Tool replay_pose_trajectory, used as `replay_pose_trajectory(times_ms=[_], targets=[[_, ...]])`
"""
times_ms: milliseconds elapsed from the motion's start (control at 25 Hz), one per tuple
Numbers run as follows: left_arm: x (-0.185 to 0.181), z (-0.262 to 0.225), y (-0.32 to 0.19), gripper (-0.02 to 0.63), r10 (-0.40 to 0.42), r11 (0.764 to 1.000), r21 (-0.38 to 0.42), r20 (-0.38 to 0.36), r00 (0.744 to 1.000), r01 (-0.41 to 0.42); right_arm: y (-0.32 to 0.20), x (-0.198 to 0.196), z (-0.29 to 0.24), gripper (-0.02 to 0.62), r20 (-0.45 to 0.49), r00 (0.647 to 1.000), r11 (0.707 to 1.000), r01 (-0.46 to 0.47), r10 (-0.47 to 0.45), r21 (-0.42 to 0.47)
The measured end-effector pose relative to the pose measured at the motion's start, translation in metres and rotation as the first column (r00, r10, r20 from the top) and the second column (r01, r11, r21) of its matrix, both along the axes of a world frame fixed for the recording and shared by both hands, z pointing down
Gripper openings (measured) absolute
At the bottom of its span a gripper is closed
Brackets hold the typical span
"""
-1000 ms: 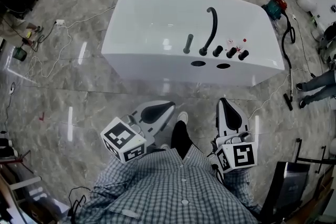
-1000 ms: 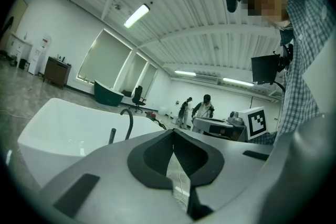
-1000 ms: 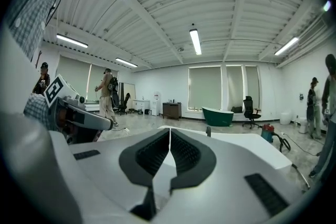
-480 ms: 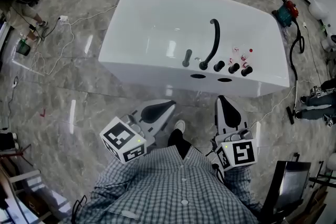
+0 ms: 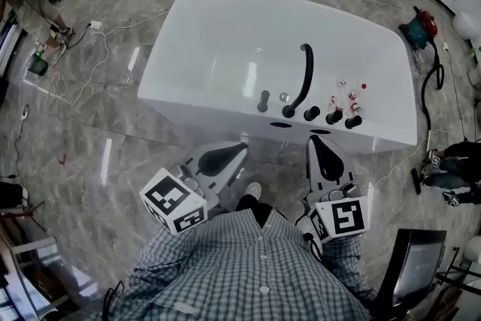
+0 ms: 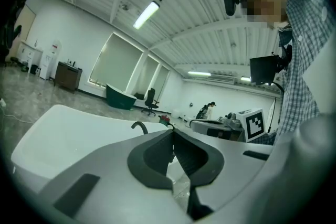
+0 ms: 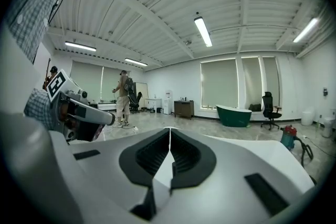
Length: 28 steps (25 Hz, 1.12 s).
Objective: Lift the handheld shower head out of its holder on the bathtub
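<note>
Holds left gripper and right gripper low centre, fingers clenched on nothing; faces bathtub, shower head small, dark, indistinct beside curved spout.

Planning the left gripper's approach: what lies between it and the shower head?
In the head view, only the bathtub's white outer wall and rim lie between the left gripper and the shower head.

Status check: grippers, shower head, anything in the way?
Left gripper and right gripper shut, empty, short of the bathtub. Shower head in its holder on the rim, untouched. Faucet spout close beside it.
</note>
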State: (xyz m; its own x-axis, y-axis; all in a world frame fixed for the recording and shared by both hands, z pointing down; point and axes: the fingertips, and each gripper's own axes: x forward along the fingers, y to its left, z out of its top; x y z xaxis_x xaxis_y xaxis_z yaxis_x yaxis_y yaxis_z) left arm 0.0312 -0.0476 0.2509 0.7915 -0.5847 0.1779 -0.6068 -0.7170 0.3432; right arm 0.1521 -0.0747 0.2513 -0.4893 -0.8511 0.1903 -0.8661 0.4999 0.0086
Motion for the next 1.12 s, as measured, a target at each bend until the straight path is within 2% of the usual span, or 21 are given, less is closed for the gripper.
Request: replay_pose_trajectory(times_ms=[320,440,640,720,920,1120], targets=[[0.004,0.011,-0.018,0.009,0.006,1.0,-0.016,0.069,0.998,-0.005,-0.032,0.003,0.012,0.017,0.01,1.0,1.0,0.009,-0.008,-0.004],[0.0,0.019,-0.027,0.009,0.016,1.0,-0.026,0.071,0.997,-0.015,-0.042,-0.001,0.018,0.017,0.032,0.999,1.0,-0.004,0.004,-0.014],[0.002,0.027,-0.045,0.009,0.037,0.999,-0.027,0.069,0.997,-0.035,-0.054,-0.005,0.026,0.017,0.002,1.0,0.999,-0.014,0.014,-0.034],[-0.003,0.031,-0.054,0.009,0.035,0.999,-0.031,0.066,0.997,-0.033,-0.059,-0.011,0.031,0.017,0.007,1.0,0.999,-0.01,0.011,-0.049],[-0.02,0.055,-0.064,0.009,0.056,0.998,-0.018,0.146,0.988,-0.054,-0.067,-0.027,0.055,0.017,0.007,1.0,0.996,0.003,-0.002,-0.084],[-0.038,0.069,-0.072,0.009,0.059,0.998,-0.044,0.134,0.989,-0.053,-0.079,-0.047,0.073,0.017,-0.01,1.0,0.995,0.012,-0.013,-0.103]])
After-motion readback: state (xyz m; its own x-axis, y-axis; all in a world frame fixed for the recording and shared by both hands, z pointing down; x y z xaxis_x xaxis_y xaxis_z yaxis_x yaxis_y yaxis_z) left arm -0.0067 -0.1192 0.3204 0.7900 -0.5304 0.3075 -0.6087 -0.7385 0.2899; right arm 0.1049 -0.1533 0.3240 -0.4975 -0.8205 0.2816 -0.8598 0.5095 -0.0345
